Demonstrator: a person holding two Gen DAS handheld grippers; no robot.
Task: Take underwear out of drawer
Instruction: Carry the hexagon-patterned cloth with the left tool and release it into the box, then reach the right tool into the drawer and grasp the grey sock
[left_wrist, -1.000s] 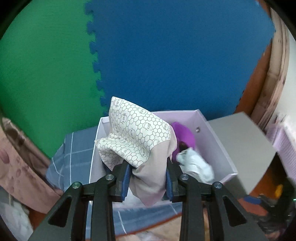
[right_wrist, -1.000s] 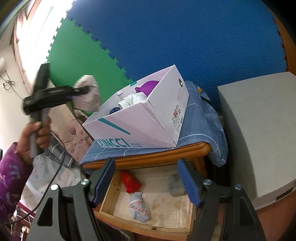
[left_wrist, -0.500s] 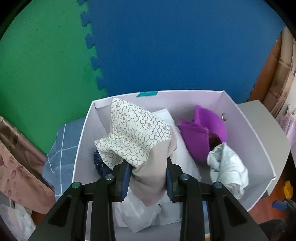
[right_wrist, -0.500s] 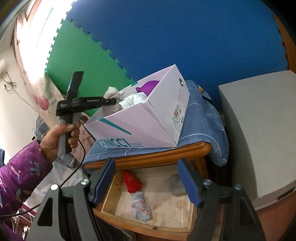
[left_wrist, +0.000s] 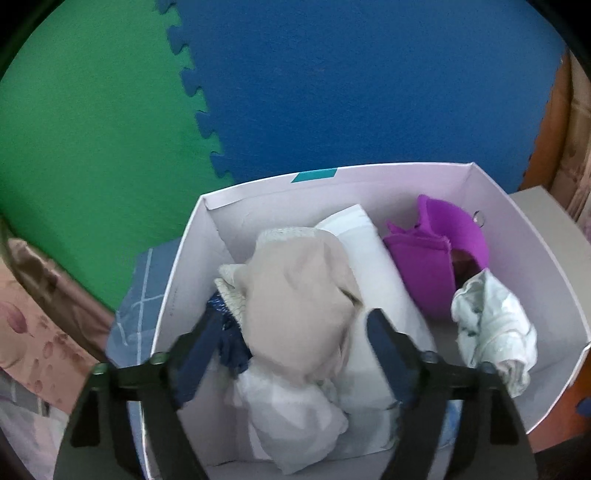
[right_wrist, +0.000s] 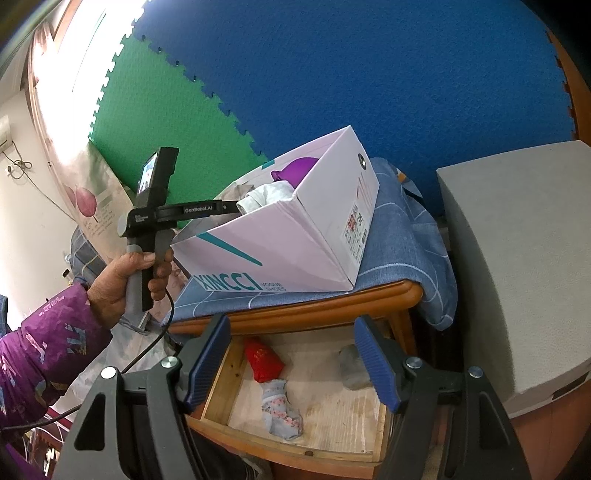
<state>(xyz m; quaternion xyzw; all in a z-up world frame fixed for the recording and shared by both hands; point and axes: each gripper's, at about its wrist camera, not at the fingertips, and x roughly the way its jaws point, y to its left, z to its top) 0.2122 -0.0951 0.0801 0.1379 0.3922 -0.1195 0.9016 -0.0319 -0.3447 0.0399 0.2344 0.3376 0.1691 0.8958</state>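
Observation:
My left gripper is open over the white shoe box. The beige underwear lies loose on the pile in the box, between the spread fingers. The box also holds a purple garment, a crumpled white one, a white folded piece and a dark blue one. My right gripper is open and empty above the open wooden drawer. The drawer holds a red garment, a pale blue patterned one and a grey one.
The shoe box stands on a blue checked cloth over a wooden table. A grey block is to the right. Blue and green foam mats cover the wall. The person's hand holds the left gripper.
The left gripper moved down into the box, opened and let go of the beige underwear, which now lies on the pile. The right gripper has not moved.

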